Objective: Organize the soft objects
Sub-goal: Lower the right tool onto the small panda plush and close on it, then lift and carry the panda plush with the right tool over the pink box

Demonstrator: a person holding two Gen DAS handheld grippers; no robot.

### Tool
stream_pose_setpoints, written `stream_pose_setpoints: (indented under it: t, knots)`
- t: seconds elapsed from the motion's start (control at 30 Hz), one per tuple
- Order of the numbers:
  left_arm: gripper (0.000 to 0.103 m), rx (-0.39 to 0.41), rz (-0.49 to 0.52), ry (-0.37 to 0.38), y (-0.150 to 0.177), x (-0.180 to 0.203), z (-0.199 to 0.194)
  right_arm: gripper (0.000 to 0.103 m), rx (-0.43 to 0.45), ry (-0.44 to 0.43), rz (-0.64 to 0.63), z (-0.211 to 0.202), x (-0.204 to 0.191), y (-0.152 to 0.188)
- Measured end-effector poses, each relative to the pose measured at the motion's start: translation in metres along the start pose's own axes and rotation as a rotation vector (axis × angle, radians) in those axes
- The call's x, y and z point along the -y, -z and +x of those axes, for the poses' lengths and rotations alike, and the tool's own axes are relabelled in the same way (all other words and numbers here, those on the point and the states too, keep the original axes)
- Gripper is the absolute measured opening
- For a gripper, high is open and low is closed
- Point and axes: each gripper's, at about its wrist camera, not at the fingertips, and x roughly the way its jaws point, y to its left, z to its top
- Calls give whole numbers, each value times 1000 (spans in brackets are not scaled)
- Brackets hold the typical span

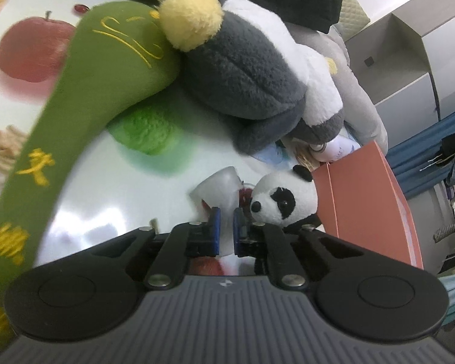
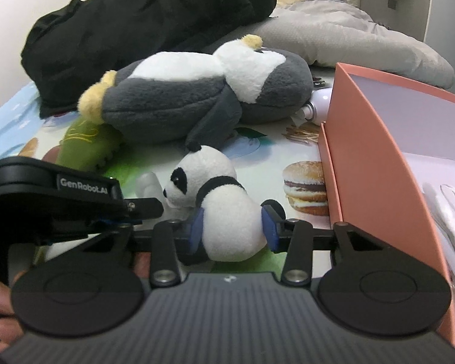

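Your small black-and-white plush panda (image 2: pixel 224 200) sits upright just left of the open salmon-pink cardboard box (image 2: pixel 376 163), head turned away from it. Behind the panda, your big grey-and-white plush penguin with yellow feet (image 2: pixel 197 97) lies on its side, over a green embroidered plush (image 2: pixel 82 142).

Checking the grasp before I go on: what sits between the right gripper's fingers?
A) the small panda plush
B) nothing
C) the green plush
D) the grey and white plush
A: in the right wrist view the small panda plush has its white body between the right gripper's blue fingers, which flank it on both sides.
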Motion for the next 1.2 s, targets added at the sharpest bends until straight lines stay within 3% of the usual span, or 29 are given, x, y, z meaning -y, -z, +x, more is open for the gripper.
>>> stream_pose_setpoints:
  t: [0.37, 0.73, 1.0, 1.2]
  knots:
    - [10, -42, 53, -23, 40, -7, -63, 45, 3, -1, -16, -60, -15, 27]
    - [10, -80, 142, -58, 88, 6, -114, 45, -56, -27, 3, -116, -7, 64]
    - [10, -129, 191, -66, 119, 13, -121, 46, -98, -23, 23, -137, 9, 80]
    - [10, -145, 224, -86, 126, 15, -121, 52, -137, -121, 29, -138, 13, 89]
